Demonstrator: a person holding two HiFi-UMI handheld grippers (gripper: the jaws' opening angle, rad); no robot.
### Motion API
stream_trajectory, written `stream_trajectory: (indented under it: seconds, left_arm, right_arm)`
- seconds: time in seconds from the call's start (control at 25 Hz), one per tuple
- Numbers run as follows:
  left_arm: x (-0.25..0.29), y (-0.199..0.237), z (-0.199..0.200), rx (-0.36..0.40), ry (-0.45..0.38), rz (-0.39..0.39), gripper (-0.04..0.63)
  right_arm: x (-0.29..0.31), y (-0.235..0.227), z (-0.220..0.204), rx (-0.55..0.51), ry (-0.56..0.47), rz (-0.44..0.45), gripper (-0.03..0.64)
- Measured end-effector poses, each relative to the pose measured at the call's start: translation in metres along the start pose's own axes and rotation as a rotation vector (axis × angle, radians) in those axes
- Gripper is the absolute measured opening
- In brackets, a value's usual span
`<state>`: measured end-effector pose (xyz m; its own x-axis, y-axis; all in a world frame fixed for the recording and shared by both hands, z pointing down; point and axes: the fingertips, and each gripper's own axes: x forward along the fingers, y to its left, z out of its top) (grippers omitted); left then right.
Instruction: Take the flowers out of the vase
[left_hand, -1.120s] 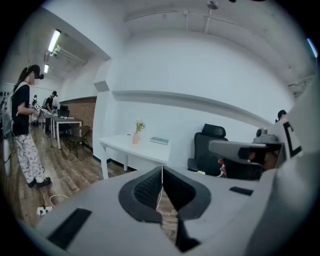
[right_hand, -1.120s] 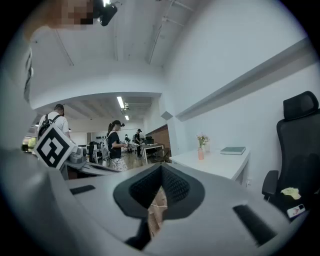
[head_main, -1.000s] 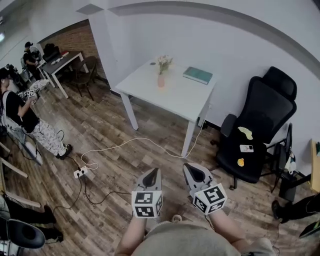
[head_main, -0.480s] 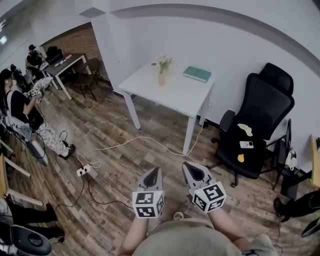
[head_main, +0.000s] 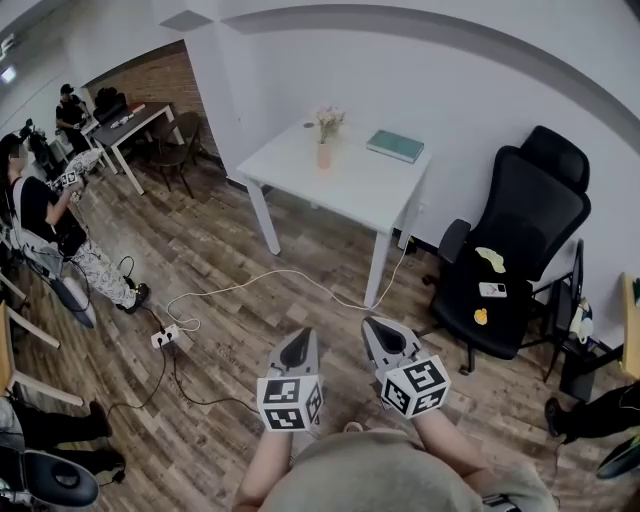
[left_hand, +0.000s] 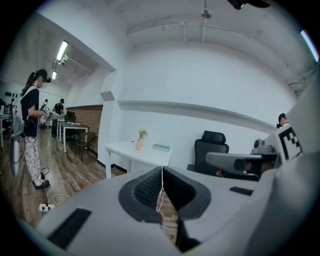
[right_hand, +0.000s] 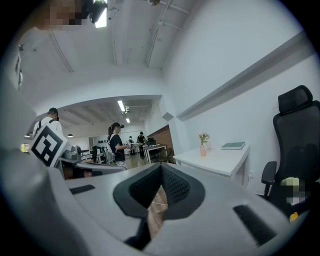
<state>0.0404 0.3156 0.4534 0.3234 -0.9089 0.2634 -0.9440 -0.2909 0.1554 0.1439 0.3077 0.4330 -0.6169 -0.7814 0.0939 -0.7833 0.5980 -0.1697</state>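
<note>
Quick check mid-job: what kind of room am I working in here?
Probably an open-plan office or lab. A white table by the wall carries a vase of flowers and a book. There is a black office chair and another desk beyond, with a person nearby.

I'm facing a white table (head_main: 350, 195) against a white wall (head_main: 450, 90), a black office chair (head_main: 530, 215) sitting right of it on wood floor (head_main: 230, 260).

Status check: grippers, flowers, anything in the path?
Left gripper and right gripper both shut, empty, low over the floor. Flowers in the vase on the white table, well ahead, untouched. White cable across the floor between.
</note>
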Motion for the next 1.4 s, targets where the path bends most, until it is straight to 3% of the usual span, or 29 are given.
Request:
stream_trajectory:
  seconds: [0.72,1.4]
  left_arm:
    - [0.025,-0.007,-0.002,-0.018,0.009,0.032,0.009]
    - [0.101,0.051,0.019,-0.033,0.006,0.043,0.009]
  right_arm:
    - [0.009,-0.033,0.002,0.011,0.014,0.023,0.060]
    - [0.098,-0.063,0.010,0.016,0.023,0.037,0.158]
